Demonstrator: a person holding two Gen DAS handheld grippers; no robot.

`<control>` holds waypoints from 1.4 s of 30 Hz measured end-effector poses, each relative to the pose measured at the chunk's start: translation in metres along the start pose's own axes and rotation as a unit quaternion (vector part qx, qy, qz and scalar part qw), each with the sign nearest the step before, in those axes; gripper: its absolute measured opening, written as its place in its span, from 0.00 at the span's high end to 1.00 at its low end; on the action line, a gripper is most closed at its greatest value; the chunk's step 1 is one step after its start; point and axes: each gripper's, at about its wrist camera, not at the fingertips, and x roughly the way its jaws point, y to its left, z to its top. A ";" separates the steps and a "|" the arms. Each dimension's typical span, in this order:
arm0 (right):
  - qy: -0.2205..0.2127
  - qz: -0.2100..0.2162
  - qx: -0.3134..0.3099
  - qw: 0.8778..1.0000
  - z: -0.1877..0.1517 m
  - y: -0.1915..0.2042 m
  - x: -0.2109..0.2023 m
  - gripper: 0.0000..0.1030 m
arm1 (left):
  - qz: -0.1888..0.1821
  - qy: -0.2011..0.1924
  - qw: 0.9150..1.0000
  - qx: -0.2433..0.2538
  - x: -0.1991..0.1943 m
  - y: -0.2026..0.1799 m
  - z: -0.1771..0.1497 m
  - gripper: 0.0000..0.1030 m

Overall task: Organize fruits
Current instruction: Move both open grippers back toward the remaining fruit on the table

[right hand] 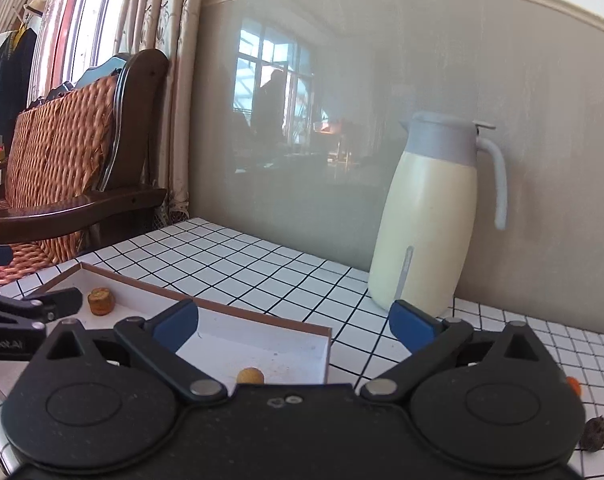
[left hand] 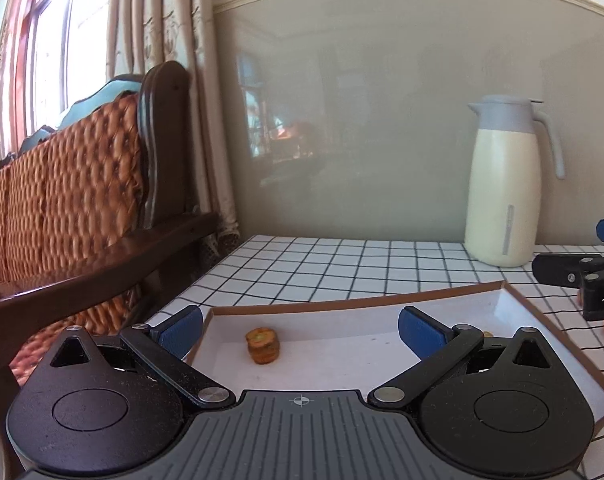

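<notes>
Left gripper [left hand: 299,330]: nearest in the left wrist view, black body filling the bottom, blue-padded fingers spread wide over the tray with nothing between them.
Right gripper [right hand: 293,328]: same in the right wrist view, fingers wide apart and holding nothing, poised over the tray's right end and the bare cloth beside it.
Tray [left hand: 522,300]: shallow white box with a brown rim, lying on the checked tablecloth [left hand: 342,264].
Stacked fruit piece [left hand: 263,346]: inside the tray toward its left end, standing upright; a short orange-brown cylinder with ridged sides like stacked slices and a pale yellowish-green top. It also shows small in the right wrist view [right hand: 101,301], just beside the left gripper's black finger.
Round yellow fruit [right hand: 249,376]: only the right wrist view shows it clearly, a small tan ball in the tray, its lower part hidden by the gripper body.
Orange fruit [right hand: 574,386]: outside the tray on the cloth at right, mostly hidden.
Dark wrinkled fruit [right hand: 594,434]: only in the right wrist view, on the cloth at the far right, outside the tray.
Jug [left hand: 502,184]: cream with grey lid and handle, standing by the wall behind the tray.
Wooden bench [left hand: 101,208]: woven orange cushions, left of the table.
</notes>
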 end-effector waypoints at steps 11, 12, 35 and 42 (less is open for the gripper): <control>0.029 -0.028 0.032 0.999 -0.010 -0.046 -0.020 0.19 | -0.024 -0.018 0.999 0.010 -0.017 -0.053 0.013 0.00; 0.030 -0.032 0.034 0.998 -0.012 -0.051 -0.023 0.20 | -0.036 -0.018 0.999 0.015 -0.019 -0.060 0.014 0.00; 0.067 -0.128 0.083 0.986 -0.067 -0.183 -0.067 0.29 | -0.164 -0.009 0.985 0.053 -0.032 -0.217 0.012 0.00; 0.094 -0.154 0.093 0.979 -0.088 -0.209 -0.054 0.27 | -0.162 -0.004 0.983 0.083 -0.021 -0.254 0.002 0.00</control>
